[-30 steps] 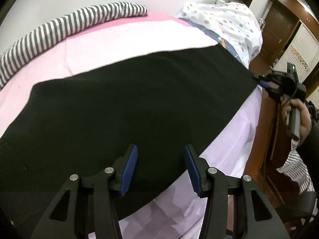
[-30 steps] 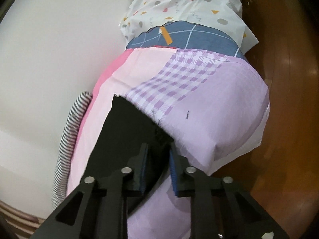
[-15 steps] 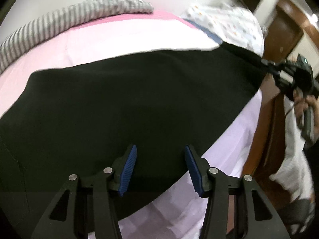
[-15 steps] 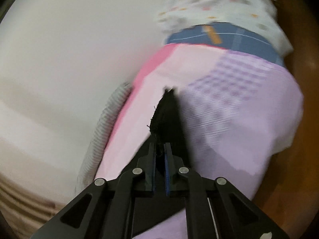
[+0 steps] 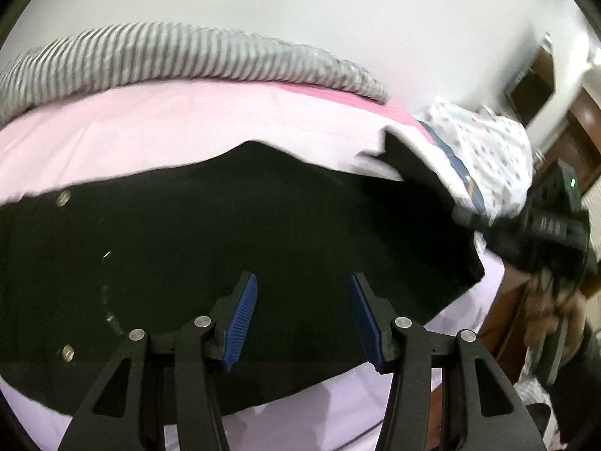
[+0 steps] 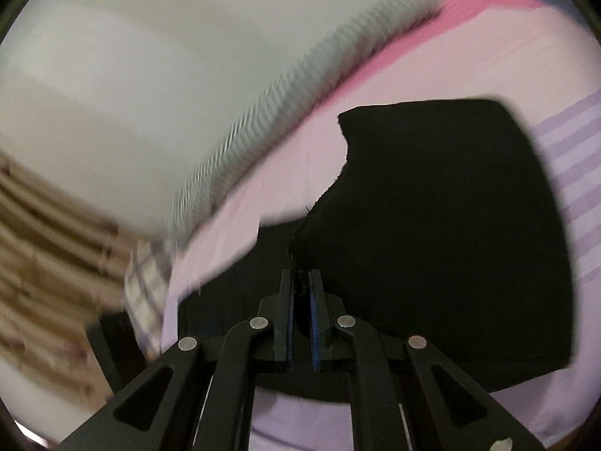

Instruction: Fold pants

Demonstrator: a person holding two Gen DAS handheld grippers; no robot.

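A bed [image 5: 150,139] covered in pink and lilac sheets fills both views, with a white wall [image 5: 300,7] behind it. Along the far edge of the bed lies a long grey-and-white striped bolster [image 5: 180,56], and a white spotted quilt [image 5: 484,143] is heaped at the right end in the left wrist view. The black pants [image 5: 233,248] lie spread across the middle of the bed, waistband buttons showing at the left; their far right end is lifted off the sheet and doubled back over the rest of the fabric, seen in the right wrist view as a raised black flap [image 6: 443,203] with a frayed edge. The right hand-held gripper [image 6: 300,297] has its blue-padded fingers pinched nearly together on that edge of the pants. In the left wrist view it appears blurred at the right [image 5: 533,221]. The left hand-held gripper [image 5: 302,319] hovers over the near part of the pants with its fingers spread wide, gripping nothing.
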